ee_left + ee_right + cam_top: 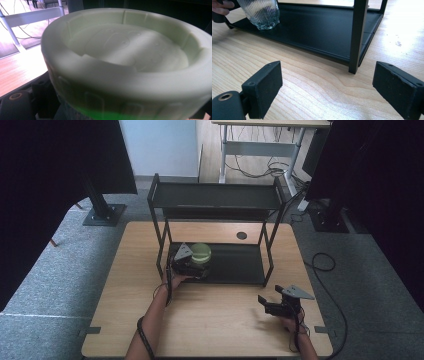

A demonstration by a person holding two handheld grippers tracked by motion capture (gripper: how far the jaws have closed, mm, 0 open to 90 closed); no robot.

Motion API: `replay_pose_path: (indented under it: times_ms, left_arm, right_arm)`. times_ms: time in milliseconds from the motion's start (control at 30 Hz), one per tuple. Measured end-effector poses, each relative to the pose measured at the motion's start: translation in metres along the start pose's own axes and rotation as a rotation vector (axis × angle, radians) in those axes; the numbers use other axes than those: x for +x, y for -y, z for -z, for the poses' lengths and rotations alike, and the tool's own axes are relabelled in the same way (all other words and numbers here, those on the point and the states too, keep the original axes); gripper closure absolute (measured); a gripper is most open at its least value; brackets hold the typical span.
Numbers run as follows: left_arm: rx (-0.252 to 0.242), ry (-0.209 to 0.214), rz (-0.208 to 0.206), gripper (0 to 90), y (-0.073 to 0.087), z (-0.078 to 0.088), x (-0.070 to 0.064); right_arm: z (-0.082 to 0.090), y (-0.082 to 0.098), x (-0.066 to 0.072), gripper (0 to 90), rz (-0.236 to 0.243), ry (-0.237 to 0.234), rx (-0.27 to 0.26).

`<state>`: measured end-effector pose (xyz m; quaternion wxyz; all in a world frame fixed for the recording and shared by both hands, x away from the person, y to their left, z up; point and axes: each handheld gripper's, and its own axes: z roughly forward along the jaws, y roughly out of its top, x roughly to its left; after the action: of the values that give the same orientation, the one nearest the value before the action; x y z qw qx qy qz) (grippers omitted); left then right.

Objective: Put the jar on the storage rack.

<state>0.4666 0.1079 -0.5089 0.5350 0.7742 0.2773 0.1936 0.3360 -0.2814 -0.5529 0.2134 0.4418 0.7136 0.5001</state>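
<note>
- The ribbed glass jar point(260, 12) with the pale green lid point(200, 252) stands upright on the rack's bottom shelf point(240, 265), at its left end.
- The left claw point(192, 262) sits against it from the jar's 7 o'clock (grip on it can't be told).
- The right claw point(264, 304) rests wide on the surface point(215, 320), with the jar far off at its 10 o'clock.

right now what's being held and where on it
The left gripper holds the ribbed glass jar with a pale green lid, gripped just below the lid; the right gripper holds nothing.
</note>
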Motion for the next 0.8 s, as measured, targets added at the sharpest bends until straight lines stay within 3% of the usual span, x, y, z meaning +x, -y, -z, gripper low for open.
replay_pose_path:
  times_ms: [133, 167, 233, 300, 533, 667, 800]
  left_arm:
    - [0.016, -0.001, -0.003, 10.3, -0.002, 0.0, 0.0]
    - [0.026, -0.014, -0.004, 9.7, -0.002, 0.0, 0.0]
    - [0.078, -0.075, -0.042, 1.9, 0.0, -0.004, -0.003]
    - [0.1, -0.056, -0.05, 0.0, 0.005, -0.004, -0.003]
    - [0.04, -0.009, 0.026, 0.0, 0.011, 0.006, 0.002]
    - [0.037, -0.003, 0.012, 0.0, 0.008, 0.009, -0.002]
    - [0.028, -0.033, 0.009, 0.0, 0.005, 0.013, -0.006]
  right_arm:
    - [0.0, 0.0, 0.001, 8.8, 0.004, 0.0, 0.002]
    - [0.0, 0.0, 0.001, 8.9, 0.004, -0.001, 0.002]
    - [0.0, 0.0, 0.0, 8.9, 0.003, -0.003, 0.003]
    - [0.0, 0.0, 0.001, 8.9, 0.005, -0.003, 0.004]
    - [0.0, 0.0, 0.0, 8.9, 0.002, -0.006, 0.006]
    - [0.0, 0.0, 0.0, 8.9, 0.004, -0.004, 0.006]
    - [0.0, 0.0, 0.001, 8.9, 0.005, -0.004, 0.006]
